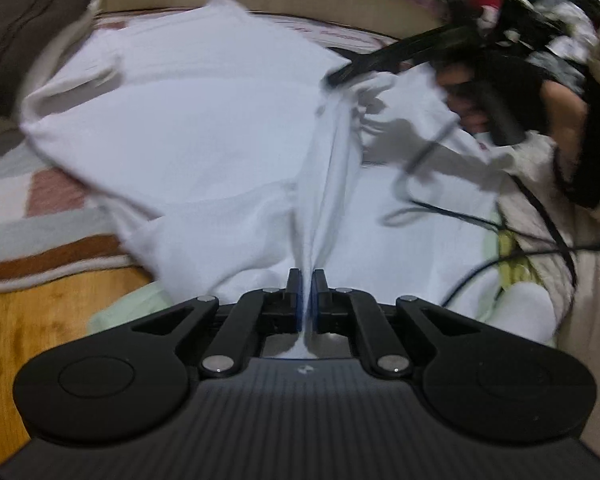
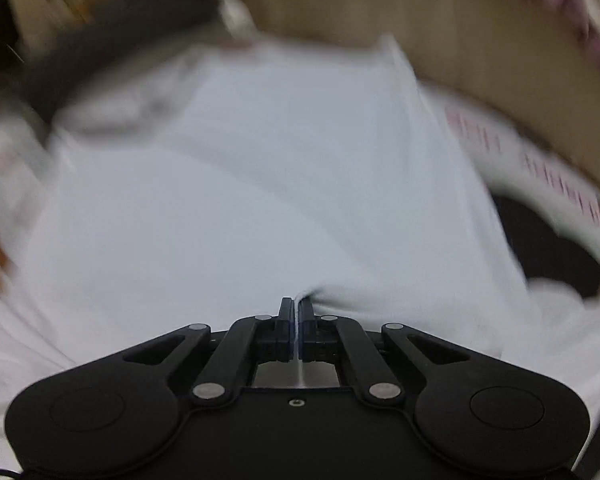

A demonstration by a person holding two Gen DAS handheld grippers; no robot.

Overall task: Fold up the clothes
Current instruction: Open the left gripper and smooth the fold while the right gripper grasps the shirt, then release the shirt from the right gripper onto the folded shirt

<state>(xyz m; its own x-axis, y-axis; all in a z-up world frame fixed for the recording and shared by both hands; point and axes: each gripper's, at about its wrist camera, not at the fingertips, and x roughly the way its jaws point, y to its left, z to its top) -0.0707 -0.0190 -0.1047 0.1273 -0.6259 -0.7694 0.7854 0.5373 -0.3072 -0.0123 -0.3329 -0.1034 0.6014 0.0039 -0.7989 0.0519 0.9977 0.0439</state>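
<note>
A white garment (image 1: pixel 204 136) is spread over a striped blanket. My left gripper (image 1: pixel 307 276) is shut on a pinched fold of it, and the cloth runs taut from the jaws up toward the right gripper (image 1: pixel 334 78), seen at upper right, which also pinches the white cloth. In the right wrist view, which is blurred by motion, my right gripper (image 2: pixel 297 303) is shut on an edge of the white garment (image 2: pixel 240 184), which fills the middle of the view and stretches away from the jaws.
A striped blanket (image 1: pixel 40 200) lies under the garment, over a wooden surface (image 1: pixel 40 312). A dark cushion (image 1: pixel 24 28) sits at the far left. A person's hand and sleeve (image 1: pixel 540 160) with black cables (image 1: pixel 440 208) are at the right. A tan headboard (image 2: pixel 480 40) runs behind.
</note>
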